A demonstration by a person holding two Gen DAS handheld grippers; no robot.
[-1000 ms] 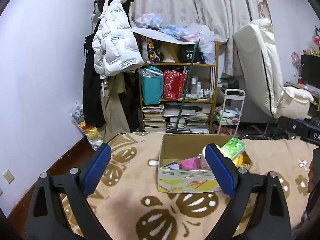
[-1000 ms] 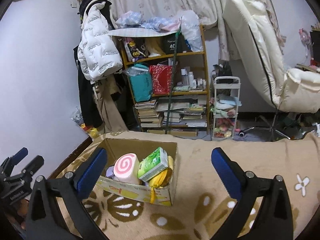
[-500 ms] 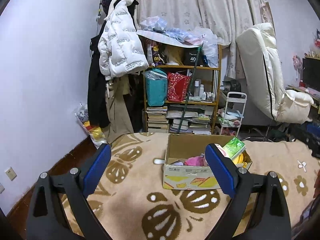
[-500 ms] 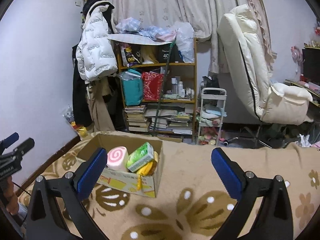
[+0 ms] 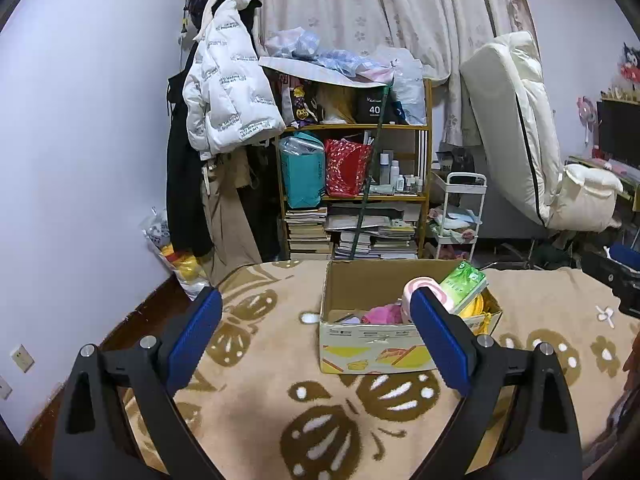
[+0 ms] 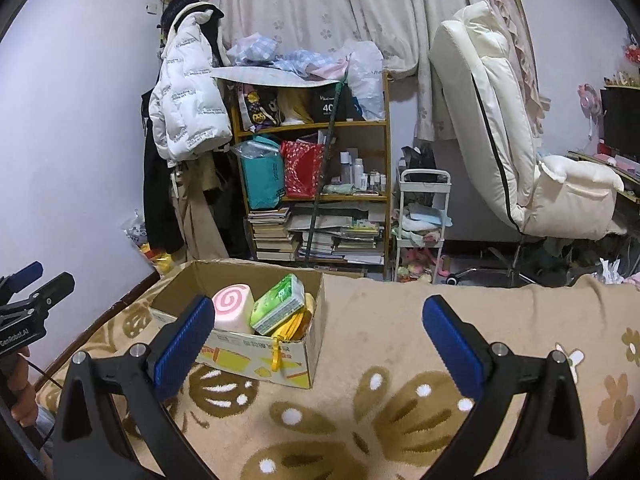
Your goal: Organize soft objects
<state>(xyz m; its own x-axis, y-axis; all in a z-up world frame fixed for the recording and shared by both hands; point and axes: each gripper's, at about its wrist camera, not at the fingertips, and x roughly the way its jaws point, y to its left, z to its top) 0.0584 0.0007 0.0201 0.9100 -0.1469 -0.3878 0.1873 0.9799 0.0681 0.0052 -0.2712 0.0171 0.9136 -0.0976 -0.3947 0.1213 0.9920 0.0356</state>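
Observation:
A cardboard box (image 5: 372, 344) (image 6: 256, 364) stands on a beige flowered blanket (image 5: 280, 412) (image 6: 384, 320). It holds a pink swirl roll cushion (image 6: 233, 307) (image 5: 420, 286), a green tissue pack (image 6: 280, 303) (image 5: 464, 282), a yellow soft item (image 6: 298, 322) and a pink soft toy (image 5: 382, 314). My left gripper (image 5: 316, 332) is open and empty, held back from the box's front left. My right gripper (image 6: 318, 330) is open and empty, in front of the box's right side. The left gripper also shows at the left edge of the right wrist view (image 6: 24, 300).
A cluttered wooden shelf (image 5: 356, 184) (image 6: 316, 184) with books and bags stands behind the bed. A white puffer jacket (image 5: 228, 96) hangs at the left. A white cart (image 6: 422, 224) and a cream recliner chair (image 6: 520, 160) stand at the right.
Both grippers have drawn back and up from the box, so it looks smaller and lower. Both stay open and empty.

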